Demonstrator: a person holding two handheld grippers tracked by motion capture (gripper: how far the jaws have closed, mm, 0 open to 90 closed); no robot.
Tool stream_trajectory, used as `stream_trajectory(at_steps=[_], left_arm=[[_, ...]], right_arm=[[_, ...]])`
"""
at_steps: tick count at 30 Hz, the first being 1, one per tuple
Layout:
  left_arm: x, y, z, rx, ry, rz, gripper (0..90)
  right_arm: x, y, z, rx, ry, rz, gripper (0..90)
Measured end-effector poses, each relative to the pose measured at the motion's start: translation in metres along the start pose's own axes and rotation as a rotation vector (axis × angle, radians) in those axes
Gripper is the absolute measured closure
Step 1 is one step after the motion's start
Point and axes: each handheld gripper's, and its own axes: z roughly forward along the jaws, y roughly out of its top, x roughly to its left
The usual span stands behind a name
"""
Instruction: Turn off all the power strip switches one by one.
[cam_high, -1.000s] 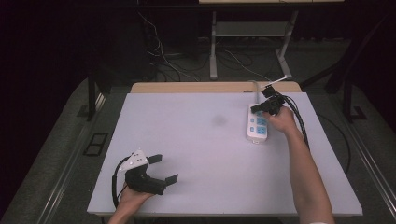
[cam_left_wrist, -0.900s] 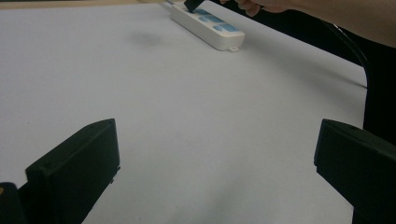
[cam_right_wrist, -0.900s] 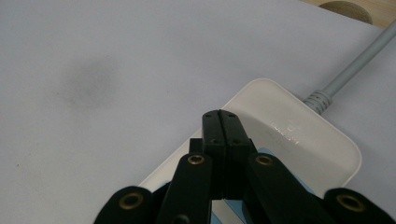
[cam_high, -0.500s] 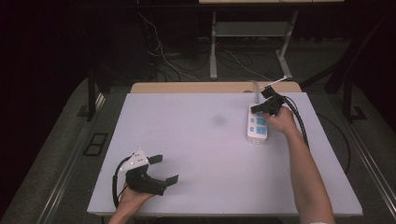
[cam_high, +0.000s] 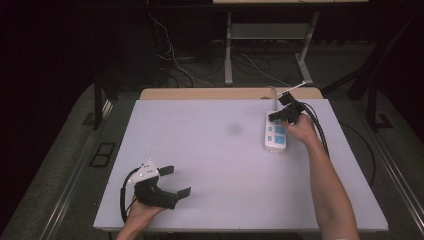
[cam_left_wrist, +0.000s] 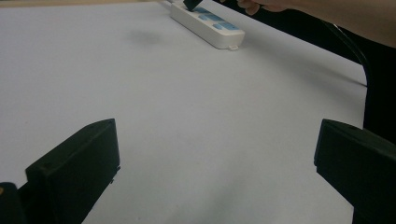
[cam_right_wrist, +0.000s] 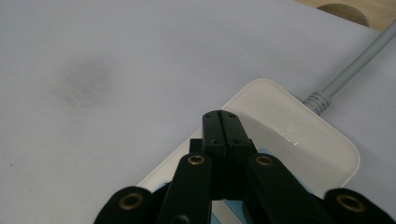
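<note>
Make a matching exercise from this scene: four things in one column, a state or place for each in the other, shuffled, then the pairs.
Things:
1. left gripper
2. right gripper
3. power strip
4. dark smudge

States or places:
A. white with blue sockets, far right of the table
B. jaws wide apart, nothing between them
C. jaws pressed together over the strip
D. on the table surface, left of the strip

Pairs: 1-B, 2-C, 3-A, 4-D

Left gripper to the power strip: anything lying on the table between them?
Nothing. In the left gripper view, bare white table runs from the open left gripper to the power strip, apart from a faint grey smudge. The high view agrees.
</note>
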Motion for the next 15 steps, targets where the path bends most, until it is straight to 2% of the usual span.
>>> stream_trajectory(at_steps=[3, 4, 7, 9, 15], left_arm=[[0.000, 0.000, 0.000, 0.001, -0.002, 0.003, 0.0], [0.000, 0.000, 0.001, 0.003, -0.001, 0.005, 0.0], [0.000, 0.000, 0.001, 0.003, -0.002, 0.005, 0.0], [0.000, 0.000, 0.000, 0.001, -0.003, 0.003, 0.0], [-0.001, 0.000, 0.001, 0.003, -0.005, 0.006, 0.0]], right_arm=[[0.002, 0.001, -0.001, 0.001, -0.010, -0.023, 90.0], [0.001, 0.003, -0.004, -0.017, 0.002, -0.018, 90.0], [0.000, 0.003, -0.010, -0.022, -0.008, -0.003, 90.0], [-0.002, 0.002, -0.013, -0.028, 0.003, 0.001, 90.0], [0.002, 0.002, -0.027, -0.054, 0.012, -0.011, 90.0]])
